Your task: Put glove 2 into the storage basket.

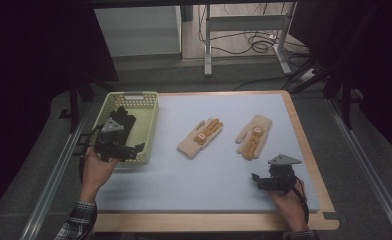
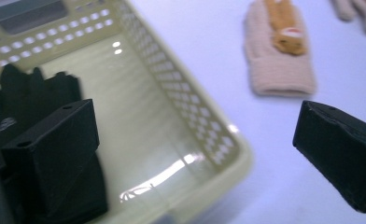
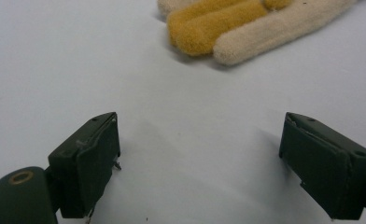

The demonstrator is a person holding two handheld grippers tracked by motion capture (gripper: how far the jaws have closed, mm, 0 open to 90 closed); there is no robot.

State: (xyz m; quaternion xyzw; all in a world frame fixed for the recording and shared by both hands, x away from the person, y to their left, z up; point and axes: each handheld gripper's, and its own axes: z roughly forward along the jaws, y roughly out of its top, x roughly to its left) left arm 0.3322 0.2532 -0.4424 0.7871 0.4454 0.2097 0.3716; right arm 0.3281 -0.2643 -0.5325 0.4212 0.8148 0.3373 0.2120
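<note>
Black fabric, seemingly a pair of dark gloves (image 1: 124, 120), is already seen lying in the pale yellow basket (image 1: 149, 131) at the left edge of the blue-grey mat (image 1: 194, 180). Two cream-and-orange knitted gloves are left on the mat: the nearer glove (image 1: 200, 137) lies just right of the basket, and the farther glove (image 1: 254, 136) lies well apart from it, toward the right side. The work is judged to be partly done: one dark pair is stowed, while both light gloves are yet to be gathered.

The left gripper (image 1: 129, 150) is held over the basket's near rim; its jaws are spread wide, and nothing is held between them. In the left gripper view one jaw hangs above the black fabric (image 2: 36, 93) and the other above the mat outside the basket wall (image 2: 186, 116). The right gripper (image 1: 259, 181) is held low over the mat near the farther glove's fingertips (image 3: 246, 28), jaws likewise wide apart and empty. A reach for that glove is judged the likely next step.
</note>
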